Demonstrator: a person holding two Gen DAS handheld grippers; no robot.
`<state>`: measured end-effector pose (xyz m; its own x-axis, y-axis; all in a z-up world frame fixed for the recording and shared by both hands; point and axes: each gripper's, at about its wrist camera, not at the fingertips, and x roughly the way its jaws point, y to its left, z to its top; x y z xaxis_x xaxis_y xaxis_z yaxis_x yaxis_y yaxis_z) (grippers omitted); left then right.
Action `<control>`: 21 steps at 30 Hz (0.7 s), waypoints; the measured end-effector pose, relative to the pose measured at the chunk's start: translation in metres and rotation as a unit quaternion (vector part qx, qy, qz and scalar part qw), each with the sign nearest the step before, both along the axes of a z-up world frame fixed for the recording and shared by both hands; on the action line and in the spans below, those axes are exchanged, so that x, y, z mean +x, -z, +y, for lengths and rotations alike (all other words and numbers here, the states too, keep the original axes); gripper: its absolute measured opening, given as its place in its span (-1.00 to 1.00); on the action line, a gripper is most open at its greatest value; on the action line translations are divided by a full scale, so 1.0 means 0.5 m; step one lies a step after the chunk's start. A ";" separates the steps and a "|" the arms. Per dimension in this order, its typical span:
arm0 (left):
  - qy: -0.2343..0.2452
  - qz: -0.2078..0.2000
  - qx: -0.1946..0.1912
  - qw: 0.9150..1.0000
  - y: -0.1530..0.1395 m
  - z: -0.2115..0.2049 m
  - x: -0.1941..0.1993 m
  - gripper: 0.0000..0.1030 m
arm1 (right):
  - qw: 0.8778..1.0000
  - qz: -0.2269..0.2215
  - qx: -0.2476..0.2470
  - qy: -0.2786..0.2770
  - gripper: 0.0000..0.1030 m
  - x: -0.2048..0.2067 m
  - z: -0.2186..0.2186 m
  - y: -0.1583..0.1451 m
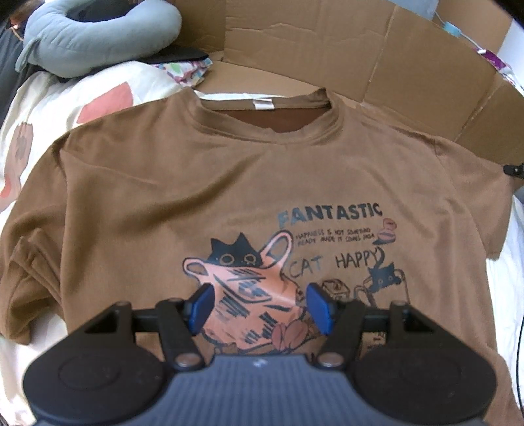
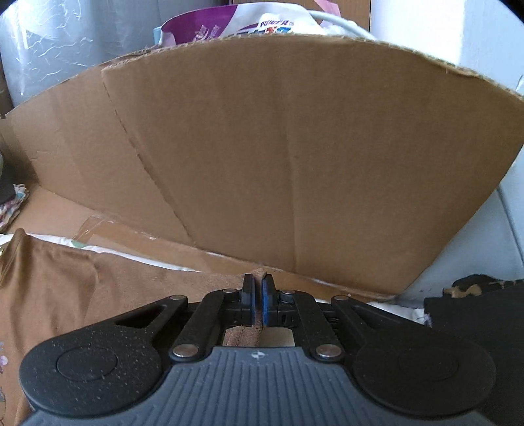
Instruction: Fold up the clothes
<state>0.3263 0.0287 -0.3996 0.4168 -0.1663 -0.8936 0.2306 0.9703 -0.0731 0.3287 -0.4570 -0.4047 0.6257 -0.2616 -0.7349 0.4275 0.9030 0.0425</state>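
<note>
Between the blue pads of the left gripper (image 1: 258,306), which stood spread apart with nothing pinched, lay the printed chest of a brown T-shirt (image 1: 157,183). Directly under the pads was a pink bag drawing (image 1: 249,295) with a black cat peeking from its top. Just beyond and to the right of the claw the print read "CAT HAPPY" (image 1: 337,263), and above that "FANTASTIC" (image 1: 330,214) in large letters; two small lines beneath it began "HAPPINESS IS NOT", the rest too blurred to read. Farther out, the shirt's collar showed a white neck tag (image 1: 263,104) whose writing could not be made out. The shirt lay front up, spread across a patterned bed cover (image 1: 59,105), its neck end reaching onto flattened cardboard (image 1: 294,42). Far to the left of the claw rested a grey-blue neck pillow (image 1: 98,36).

At the right gripper (image 2: 258,296) the pads were pressed together on a thin edge of the brown shirt fabric, a fold of which poked out past the tips. More of the shirt spread away to the left of this claw. Beyond it rose a broad cardboard panel (image 2: 294,147), standing up. Past its top edge sat a purple and white bag (image 2: 235,23) with the word "POWER" legible; what it held could not be seen.
</note>
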 end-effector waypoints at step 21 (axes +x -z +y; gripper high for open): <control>0.003 0.012 0.001 1.000 0.009 -0.005 -0.010 0.26 | 0.999 0.034 -0.017 0.011 -0.09 0.032 -0.013 0.036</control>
